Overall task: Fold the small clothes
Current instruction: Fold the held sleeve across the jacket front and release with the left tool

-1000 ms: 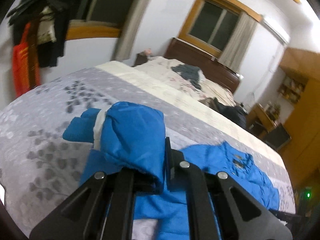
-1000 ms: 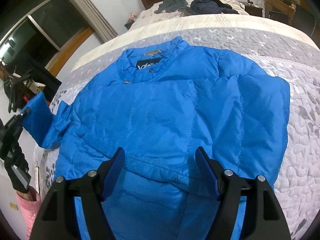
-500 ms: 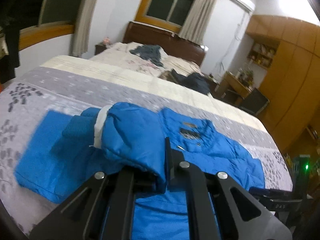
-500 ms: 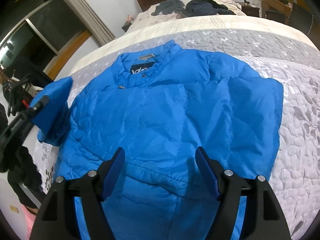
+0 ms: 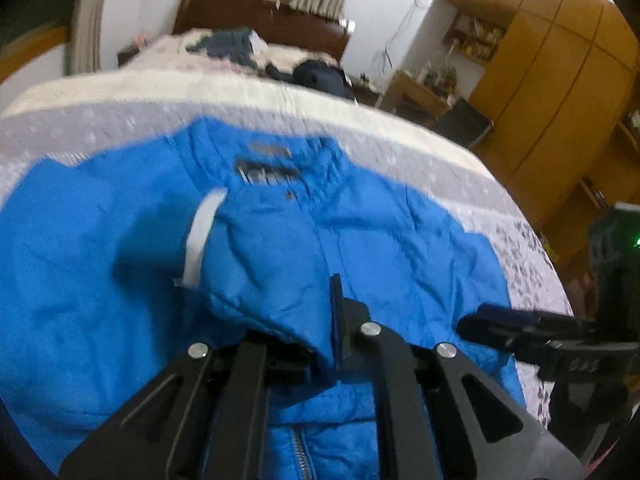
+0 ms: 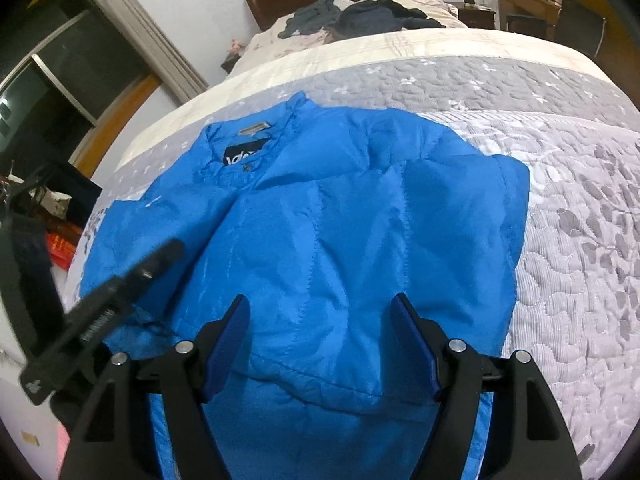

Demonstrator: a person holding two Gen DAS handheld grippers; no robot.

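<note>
Sleeve [image 5: 256, 276] hung pinched in the left gripper [image 5: 334, 344] over the jacket [image 6: 340, 240]; best laid flat across, while the right gripper [image 6: 320, 344] waited, fingers spread.

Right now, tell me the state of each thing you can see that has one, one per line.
left gripper: shut on the sleeve
right gripper: open, holding nothing
blue jacket: lying flat on the bed, collar away from the grippers
sleeve: lifted, carried over the jacket body
quilt: spread flat on the bed
</note>
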